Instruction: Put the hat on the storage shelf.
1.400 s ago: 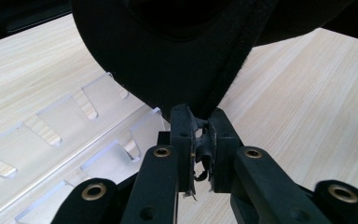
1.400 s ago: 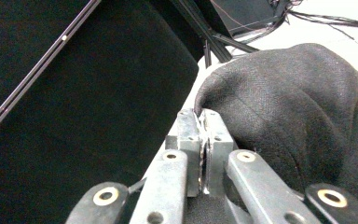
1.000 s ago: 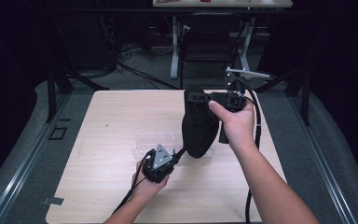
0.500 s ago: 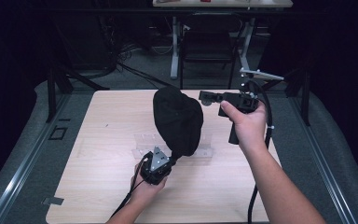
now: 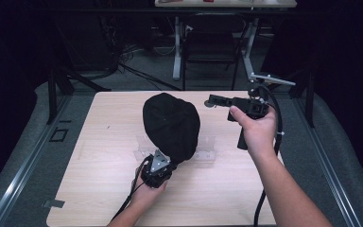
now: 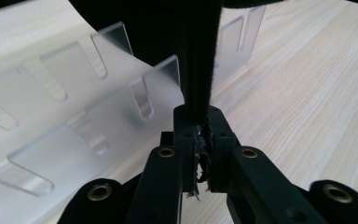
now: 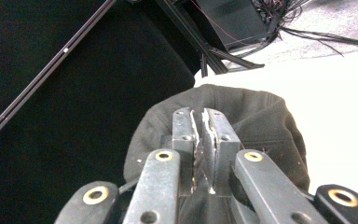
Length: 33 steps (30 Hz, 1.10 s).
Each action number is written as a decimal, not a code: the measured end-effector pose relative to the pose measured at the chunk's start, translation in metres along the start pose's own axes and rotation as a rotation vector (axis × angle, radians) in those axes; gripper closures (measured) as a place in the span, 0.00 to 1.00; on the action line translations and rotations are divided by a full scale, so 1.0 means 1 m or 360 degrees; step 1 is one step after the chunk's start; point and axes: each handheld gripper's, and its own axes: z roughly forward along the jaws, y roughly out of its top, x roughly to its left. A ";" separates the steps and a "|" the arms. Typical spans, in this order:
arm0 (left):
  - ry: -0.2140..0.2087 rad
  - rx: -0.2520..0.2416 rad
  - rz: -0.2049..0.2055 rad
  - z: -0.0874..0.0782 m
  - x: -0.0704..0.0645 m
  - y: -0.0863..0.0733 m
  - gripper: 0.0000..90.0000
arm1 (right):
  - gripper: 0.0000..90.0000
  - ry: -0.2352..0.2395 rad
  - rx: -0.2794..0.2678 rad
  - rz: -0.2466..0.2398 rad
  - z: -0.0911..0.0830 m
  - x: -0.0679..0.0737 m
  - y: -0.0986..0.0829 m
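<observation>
A black fabric cap (image 5: 171, 125) stands up from the wooden table (image 5: 99, 156), held by its lower edge. My left gripper (image 5: 163, 161) is shut on that edge near the table's front middle. In the left gripper view the black fabric (image 6: 198, 70) rises straight out of the closed left gripper (image 6: 198, 119). My right gripper (image 5: 211, 101) hovers to the right of the cap, pointing left at it and apart from it. In the right gripper view the right gripper (image 7: 200, 116) has its jaws pressed together with nothing between them, and the cap (image 7: 261, 121) lies beyond them.
A clear acrylic slotted rack (image 5: 203, 153) lies flat on the table under and beside the cap, and is close in the left gripper view (image 6: 74, 116). Beyond the table's far edge stand a dark chair (image 5: 210, 45), table legs and floor cables.
The right gripper let go of the cap's top and drew back to the right. The cap swung left and now stands over the left gripper, which kept its hold.
</observation>
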 end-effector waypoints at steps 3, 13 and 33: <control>-0.0007 0.0014 -0.0010 0.000 0.003 -0.003 0.95 | 0.92 -0.0002 -0.0004 0.0006 0.000 -0.002 -0.001; -0.0017 0.0007 -0.0039 0.001 0.004 -0.007 0.94 | 0.92 -0.0027 -0.0009 0.0003 -0.003 -0.005 -0.003; -0.0058 0.0052 -0.0100 -0.011 0.009 -0.008 0.73 | 0.89 -0.0086 0.0004 -0.0016 -0.004 -0.010 -0.009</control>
